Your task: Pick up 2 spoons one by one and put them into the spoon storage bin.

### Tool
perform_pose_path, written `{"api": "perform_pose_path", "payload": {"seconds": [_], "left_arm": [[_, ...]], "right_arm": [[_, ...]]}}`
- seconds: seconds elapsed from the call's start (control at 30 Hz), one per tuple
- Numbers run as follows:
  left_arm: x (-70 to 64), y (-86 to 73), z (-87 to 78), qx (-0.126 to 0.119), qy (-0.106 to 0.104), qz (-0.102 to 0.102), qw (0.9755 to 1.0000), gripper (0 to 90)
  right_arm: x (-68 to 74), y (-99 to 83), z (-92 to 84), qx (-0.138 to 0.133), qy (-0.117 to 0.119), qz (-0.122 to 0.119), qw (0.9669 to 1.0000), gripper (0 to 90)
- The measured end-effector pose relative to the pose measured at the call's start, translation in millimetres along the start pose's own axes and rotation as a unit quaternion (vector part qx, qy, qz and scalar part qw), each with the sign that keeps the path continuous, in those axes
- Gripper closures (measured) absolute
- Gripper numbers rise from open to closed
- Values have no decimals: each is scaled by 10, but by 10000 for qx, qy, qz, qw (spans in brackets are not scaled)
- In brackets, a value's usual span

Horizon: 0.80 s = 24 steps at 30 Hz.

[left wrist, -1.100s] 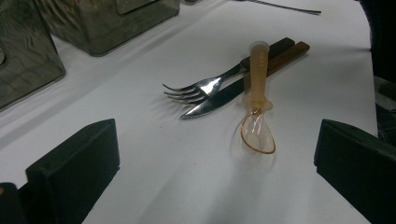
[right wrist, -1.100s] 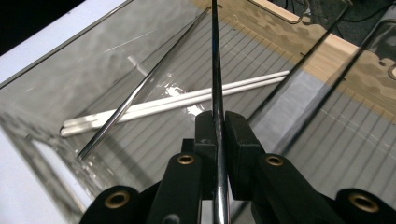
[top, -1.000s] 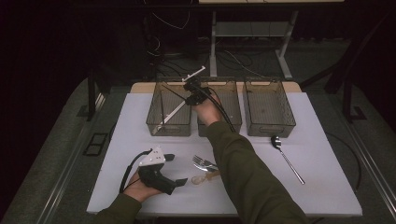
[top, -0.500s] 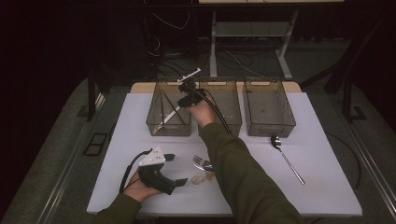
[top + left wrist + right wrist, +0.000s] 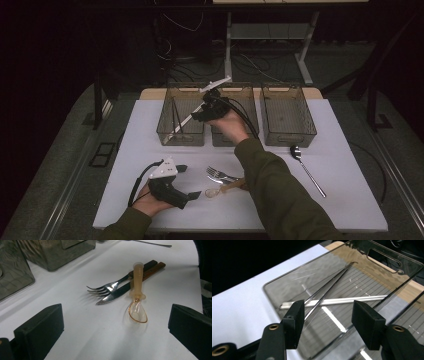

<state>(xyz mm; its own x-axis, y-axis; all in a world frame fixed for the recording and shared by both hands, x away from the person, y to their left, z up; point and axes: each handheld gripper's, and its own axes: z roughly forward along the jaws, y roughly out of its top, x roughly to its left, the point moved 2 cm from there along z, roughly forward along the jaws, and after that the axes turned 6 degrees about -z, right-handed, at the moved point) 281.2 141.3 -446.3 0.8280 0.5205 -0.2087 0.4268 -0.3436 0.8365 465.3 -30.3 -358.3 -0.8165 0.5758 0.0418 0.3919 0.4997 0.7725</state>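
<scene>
R gripper (image 5: 196,116) is hovering over the left bin (image 5: 165,131) of three clear bins at the far side of the white mat (image 5: 350,200); its jaws have just been opening and are standing apart w/ nothing between them. In the right gripper view the two black pads (image 5: 295,322) are framing the bin's inside, where thin metal chopsticks (image 5: 329,287) are leaning from the floor up toward a far corner, and a pale straight stick (image 5: 342,300) is lying across the bin beneath them. In the high view one pale stick (image 5: 184,121) is slanting across the left bin's right wall, just beside the gripper's tip.

L gripper (image 5: 186,181) is resting at the near left of the mat in the person's left hand (image 5: 150,202), jaws standing wide apart, nothing in them. It's pointing right at a small cluster of cutlery near the mat's middle: a fork (image 5: 107,288) and a wood-handled knife (image 5: 120,291) lying side by side, w/ an amber plastic spoon (image 5: 137,302) lying across their handles, bowl toward the gripper.

Middle bin (image 5: 250,100) and right bin (image 5: 287,112) are sitting to the right; a long metal spoon (image 5: 307,170) is lying alone near the right bin, on the mat
</scene>
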Motion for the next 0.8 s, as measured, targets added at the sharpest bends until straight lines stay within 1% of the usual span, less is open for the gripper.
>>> {"api": "perform_pose_path", "payload": {"seconds": [0.2, 0.27, 0.33, 0.37, 0.4, 0.57, 0.6, 0.63, 0.8], "left_arm": [[6, -2, 0, 43, 25, 42, 10000, 0], [8, -1, 4, 19, 31, 15, 10000, 0], [10, -5, 2, 47, 37, 1, 10000, 0], [3, -7, 5, 24, 37, -53, 10000, 0], [3, -7, 4, 26, 40, -54, 10000, 0], [8, -10, 3, 30, 51, -39, 10000, 0], [15, -10, -1, 67, 48, 4, 10000, 0], [11, -11, 6, 17, 53, -30, 10000, 0], [8, -13, 8, 38, 57, -37, 10000, 0]], "right_arm": [[20, -198, -235, -135, 48, -125, 9998, 387], [15, -265, -304, -144, 69, -163, 9997, 381], [6, -328, -368, -130, 65, -182, 9997, 376], [2, -358, -399, -146, 66, -185, 9997, 376], [-6, -388, -429, -157, 57, -197, 9997, 375], [-22, -533, -583, -239, 144, -145, 9995, 372], [-25, -562, -611, -270, 157, -145, 9994, 372], [-30, -592, -643, -286, 174, -157, 9993, 373], [-34, -739, -803, -290, 210, -142, 9993, 372]]}}
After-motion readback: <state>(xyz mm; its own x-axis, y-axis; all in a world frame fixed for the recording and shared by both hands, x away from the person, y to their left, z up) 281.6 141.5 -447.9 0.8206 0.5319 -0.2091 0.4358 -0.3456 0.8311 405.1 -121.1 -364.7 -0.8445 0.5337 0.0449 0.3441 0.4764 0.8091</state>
